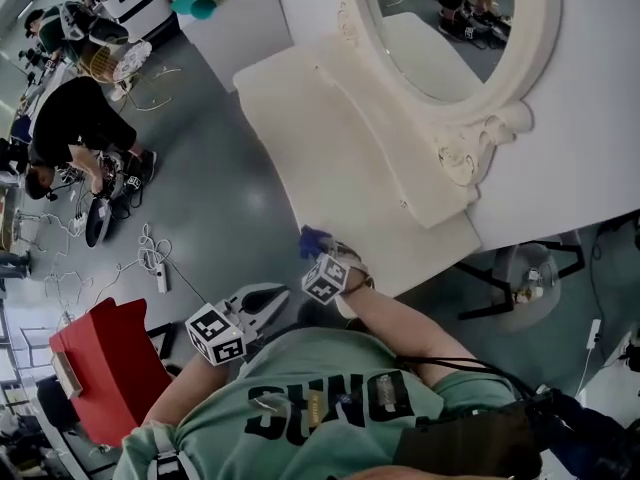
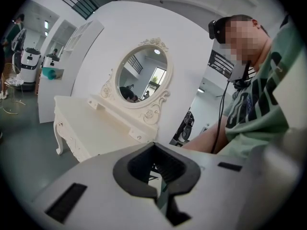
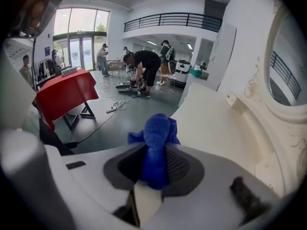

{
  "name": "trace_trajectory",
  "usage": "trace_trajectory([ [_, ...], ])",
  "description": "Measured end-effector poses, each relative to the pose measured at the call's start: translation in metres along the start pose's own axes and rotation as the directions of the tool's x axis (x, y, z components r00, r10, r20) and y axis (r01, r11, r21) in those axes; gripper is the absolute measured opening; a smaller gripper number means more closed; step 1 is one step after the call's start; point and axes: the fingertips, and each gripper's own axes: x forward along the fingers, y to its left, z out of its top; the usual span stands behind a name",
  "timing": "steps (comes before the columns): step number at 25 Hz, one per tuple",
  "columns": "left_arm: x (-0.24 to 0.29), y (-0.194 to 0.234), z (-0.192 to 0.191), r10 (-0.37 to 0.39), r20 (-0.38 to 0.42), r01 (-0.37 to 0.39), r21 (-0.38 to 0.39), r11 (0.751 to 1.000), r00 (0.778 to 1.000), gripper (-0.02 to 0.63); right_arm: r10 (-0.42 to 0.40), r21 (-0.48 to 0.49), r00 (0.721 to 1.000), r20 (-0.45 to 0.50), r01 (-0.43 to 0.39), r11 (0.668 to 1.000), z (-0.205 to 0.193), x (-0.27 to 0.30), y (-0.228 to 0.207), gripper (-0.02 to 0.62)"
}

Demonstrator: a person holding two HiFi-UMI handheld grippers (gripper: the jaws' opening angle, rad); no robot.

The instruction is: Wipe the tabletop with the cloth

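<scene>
The white dressing table's top [image 1: 330,138] lies ahead of me, under an oval mirror [image 1: 455,18]. In the head view my right gripper [image 1: 318,253] hangs just off the tabletop's near edge. It is shut on a bunched blue cloth [image 1: 313,239]. In the right gripper view the blue cloth [image 3: 158,135] sticks up out of the right gripper [image 3: 154,176], with the tabletop [image 3: 216,123] to its right. My left gripper [image 1: 262,303] is held low near my chest, away from the table. In its own view the left gripper [image 2: 160,195] is shut with nothing in it, and the table [image 2: 96,128] stands some way off.
A red-draped stand [image 1: 105,363] is at my left. Cables and a power strip [image 1: 160,280] lie on the grey floor. A person in black [image 1: 75,128] crouches further left. A floor fan [image 1: 525,278] sits beside the table's right end. White wall panels back the table.
</scene>
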Motion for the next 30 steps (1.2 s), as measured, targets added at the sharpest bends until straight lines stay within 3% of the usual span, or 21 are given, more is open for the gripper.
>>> trace_trajectory([
  [3, 0.001, 0.009, -0.001, -0.046, -0.011, 0.046, -0.009, 0.999, 0.999, 0.002, -0.002, 0.045, 0.998, 0.066, -0.001, 0.999, -0.003, -0.013, -0.019, 0.101],
  [5, 0.004, 0.012, 0.001, -0.086, -0.018, 0.086, -0.011, 0.996, 0.996, 0.002, -0.093, 0.192, 0.992, 0.082, 0.076, 0.978, -0.031, -0.034, -0.058, 0.101],
  [8, 0.002, 0.021, 0.005, -0.134, -0.026, 0.134, -0.005, 0.991, 0.991, 0.002, -0.265, 0.403, 0.964, -0.029, 0.254, 0.879, -0.102, -0.071, -0.13, 0.101],
  [11, -0.004, 0.03, 0.003, -0.169, -0.046, 0.168, -0.012, 0.986, 0.985, 0.002, -0.35, 0.452, 0.923, -0.159, 0.383, 0.805, -0.151, -0.096, -0.167, 0.101],
  [14, -0.011, 0.037, 0.001, -0.194, -0.063, 0.194, -0.014, 0.981, 0.979, 0.002, -0.375, 0.454, 0.905, -0.202, 0.426, 0.783, -0.165, -0.095, -0.175, 0.101],
  [17, -0.022, 0.045, 0.0, -0.212, -0.072, 0.212, -0.008, 0.977, 0.975, 0.002, -0.39, 0.547, 0.9, -0.193, 0.429, 0.719, -0.169, -0.092, -0.18, 0.101],
  [19, -0.03, 0.05, -0.003, -0.221, -0.074, 0.221, -0.009, 0.975, 0.972, 0.002, -0.386, 0.57, 0.901, -0.198, 0.427, 0.703, -0.171, -0.09, -0.182, 0.101],
  [21, -0.037, 0.056, -0.005, -0.232, -0.075, 0.233, -0.006, 0.973, 0.97, 0.002, -0.337, 0.552, 0.92, -0.201, 0.39, 0.737, -0.158, -0.083, -0.163, 0.1],
  [26, -0.057, 0.068, -0.003, -0.269, -0.065, 0.269, -0.009, 0.963, 0.961, 0.002, -0.134, 0.385, 0.987, -0.092, 0.159, 0.909, -0.052, -0.033, -0.02, 0.101],
  [28, -0.065, 0.07, -0.003, -0.286, -0.062, 0.286, -0.006, 0.958, 0.956, 0.002, -0.078, 0.309, 0.995, -0.065, 0.094, 0.946, -0.017, -0.018, 0.034, 0.101],
  [30, -0.073, 0.073, -0.003, -0.295, -0.06, 0.296, -0.002, 0.955, 0.954, 0.002, -0.048, 0.275, 0.997, -0.061, 0.063, 0.959, -0.002, -0.009, 0.063, 0.101],
])
